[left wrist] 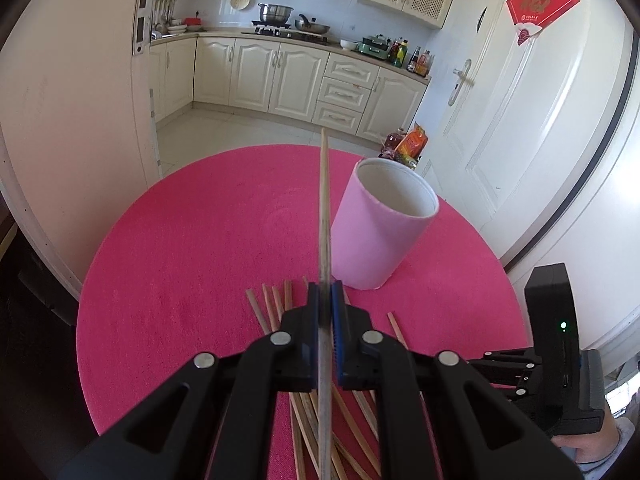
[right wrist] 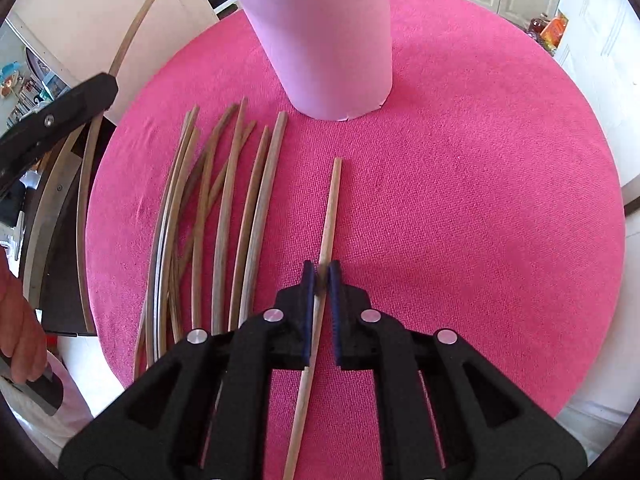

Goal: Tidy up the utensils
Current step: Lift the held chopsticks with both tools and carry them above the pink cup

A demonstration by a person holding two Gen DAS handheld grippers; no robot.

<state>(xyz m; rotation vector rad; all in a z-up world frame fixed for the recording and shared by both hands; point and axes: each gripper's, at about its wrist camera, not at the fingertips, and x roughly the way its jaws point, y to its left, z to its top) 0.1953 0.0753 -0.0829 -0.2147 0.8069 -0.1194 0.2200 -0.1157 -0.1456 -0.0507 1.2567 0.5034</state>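
The left claw (left wrist: 326, 292) is clamped on a single chopstick (left wrist: 325, 208), which sticks up and away between its blue pads, lifted clear of the pink counter (left wrist: 192, 248). It is held near one end, most likely so that the free length can be tipped into the open mouth of the pink cup (left wrist: 384, 224), which stands upright just to the right of the stick and a little farther off. The right claw (right wrist: 321, 278) is pinched narrow on another chopstick (right wrist: 328, 216) that lies apart from the rest, its far end pointing toward the cup; whether this stick has left the cloth I cannot tell. The loose chopsticks (right wrist: 224, 216) lie fanned side by side to the left of it, near the cup's base, thick ends roughly toward the cup, which keeps each one easy to single out. The cup looks empty from the left wrist view, so the sorting seems barely begun.
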